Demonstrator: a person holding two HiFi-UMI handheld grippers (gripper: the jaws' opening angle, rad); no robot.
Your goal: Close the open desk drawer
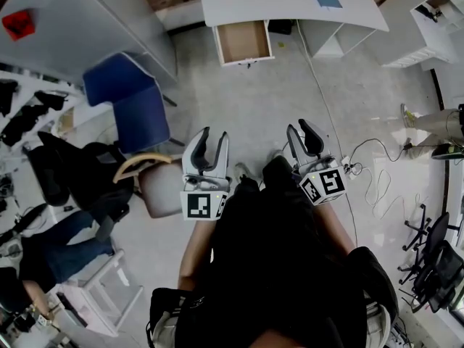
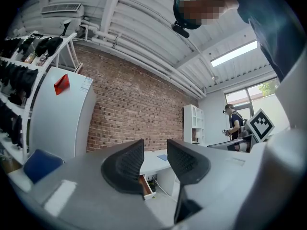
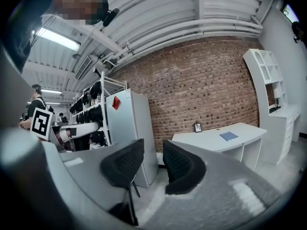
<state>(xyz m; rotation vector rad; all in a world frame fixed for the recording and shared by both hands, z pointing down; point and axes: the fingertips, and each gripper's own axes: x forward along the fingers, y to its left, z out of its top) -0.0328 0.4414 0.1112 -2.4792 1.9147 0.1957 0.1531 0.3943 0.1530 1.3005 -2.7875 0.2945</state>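
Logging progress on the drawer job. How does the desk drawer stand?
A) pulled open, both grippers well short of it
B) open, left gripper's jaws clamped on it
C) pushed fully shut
A: the drawer juts open from the desk, and the left gripper and right gripper hang far back from it, jaws apart.

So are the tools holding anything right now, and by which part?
No, nothing is held. The left tool and the right tool both have their jaws apart with only air between them. The open drawer is far ahead, untouched.

Drawer [image 1: 243,42] juts from desk [image 1: 279,2] left end; chair [image 1: 129,98] left of it.
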